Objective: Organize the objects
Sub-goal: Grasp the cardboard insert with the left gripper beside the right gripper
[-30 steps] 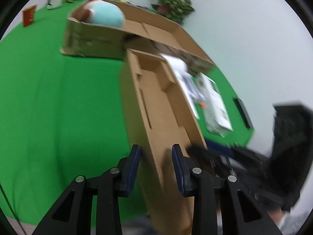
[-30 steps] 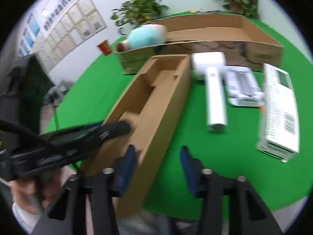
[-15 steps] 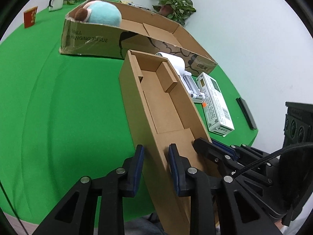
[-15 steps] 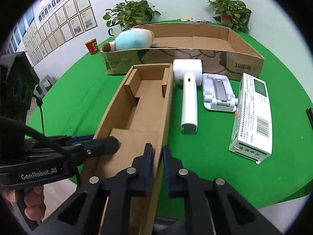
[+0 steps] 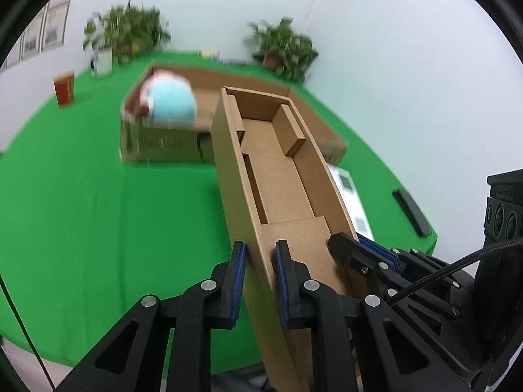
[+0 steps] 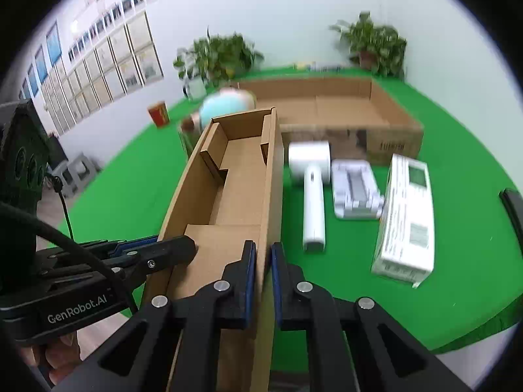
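Two grippers clamp our long cardboard tray (image 5: 278, 176), left gripper (image 5: 258, 281) pinching left wall, right gripper (image 6: 260, 281) pinching right wall, tray empty, brown, folded dividers inside.

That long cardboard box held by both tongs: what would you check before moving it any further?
1. Left tongs clamp the long cardboard box's left wall: ok.
2. Right tongs clamp its right wall: ok.
3. Box is empty, nothing to spill: ok.
4. White handheld device, white tray and white carton lie clear of the box, to its right: ok.
5. Big open box with the plush toy stands behind; gap to it: cannot tell.
6. Box bottom free of the green table: cannot tell.
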The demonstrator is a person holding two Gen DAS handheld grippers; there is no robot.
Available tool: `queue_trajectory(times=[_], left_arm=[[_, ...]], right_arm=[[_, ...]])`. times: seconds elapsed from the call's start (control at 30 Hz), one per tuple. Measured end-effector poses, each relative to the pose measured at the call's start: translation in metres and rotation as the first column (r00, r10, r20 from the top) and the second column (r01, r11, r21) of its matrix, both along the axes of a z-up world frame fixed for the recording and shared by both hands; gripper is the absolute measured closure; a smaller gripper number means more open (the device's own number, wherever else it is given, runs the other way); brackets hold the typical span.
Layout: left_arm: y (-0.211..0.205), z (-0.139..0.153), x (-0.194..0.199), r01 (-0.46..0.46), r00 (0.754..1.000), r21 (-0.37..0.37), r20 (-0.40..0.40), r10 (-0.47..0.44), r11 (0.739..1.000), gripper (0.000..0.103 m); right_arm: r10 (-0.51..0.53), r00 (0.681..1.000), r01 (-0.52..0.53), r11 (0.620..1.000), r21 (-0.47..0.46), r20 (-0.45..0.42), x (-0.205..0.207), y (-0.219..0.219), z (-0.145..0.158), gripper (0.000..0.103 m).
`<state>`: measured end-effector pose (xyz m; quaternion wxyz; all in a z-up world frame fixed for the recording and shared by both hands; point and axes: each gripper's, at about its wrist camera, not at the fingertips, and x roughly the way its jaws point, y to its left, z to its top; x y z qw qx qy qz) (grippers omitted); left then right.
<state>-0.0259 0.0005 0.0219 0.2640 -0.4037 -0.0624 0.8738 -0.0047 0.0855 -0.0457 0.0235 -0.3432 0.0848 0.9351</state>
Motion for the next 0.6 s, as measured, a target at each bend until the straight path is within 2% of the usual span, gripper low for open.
queue_trajectory(times=[0.33,0.6], left_arm=[[0.009,0.086,-0.018,0.002,0.978,0.021,-0.207,0.003,1.0,0.089],[0.021,0.144,-0.055,0.022,0.951,0.032,-0.309,-0.011,0.999,0.089]], right_arm=[[-0.008,0.982,0.022,0.997,0.07,-0.189,-0.014,0.004,0.066,0.095],[-0.024,0.958,0.054,0.994,0.095,-0.287,-0.045,0.02,0.111,0.095]])
